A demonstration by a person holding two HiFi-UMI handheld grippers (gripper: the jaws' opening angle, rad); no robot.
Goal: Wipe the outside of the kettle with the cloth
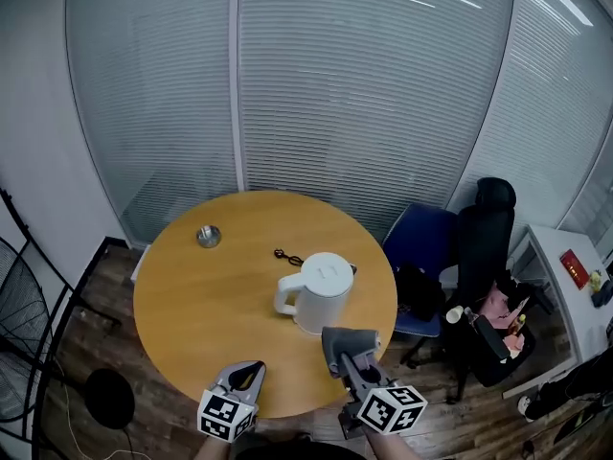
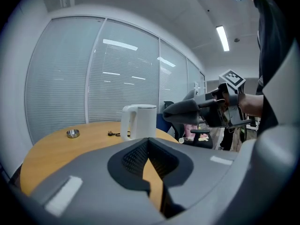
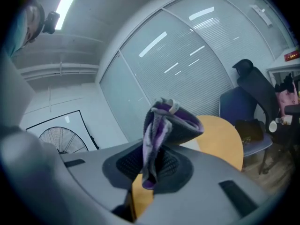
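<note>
Task status: in my judgement, wiping has not begun. The white plastic electric kettle (image 1: pixel 316 290) stands upright right of centre on the round wooden counter (image 1: pixel 182 295), lid on and handle facing the left side of the head view. The grey cloth with a purple inner face (image 1: pixel 348 341) is off the counter and near the kettle. The left gripper view shows a gap between cloth and kettle body, so no contact is made. All outer faces of the kettle are left to wipe.

Right gripper (image 1: pixel 351 360): the jaws pinch the cloth, which bunches up and folds over above the pads in the right gripper view. It is held above the near rim of the counter and points forward at the kettle's near side, tipped slightly down.

Left gripper (image 1: pixel 251 370): the jaws are pressed together with nothing between them. It sits at the near rim, left of the right gripper and apart from the kettle, aimed across the counter.

Other items: a small round metal dish (image 1: pixel 208 236) and a small black object (image 1: pixel 287 256) lie beyond the kettle, away from the work.
</note>
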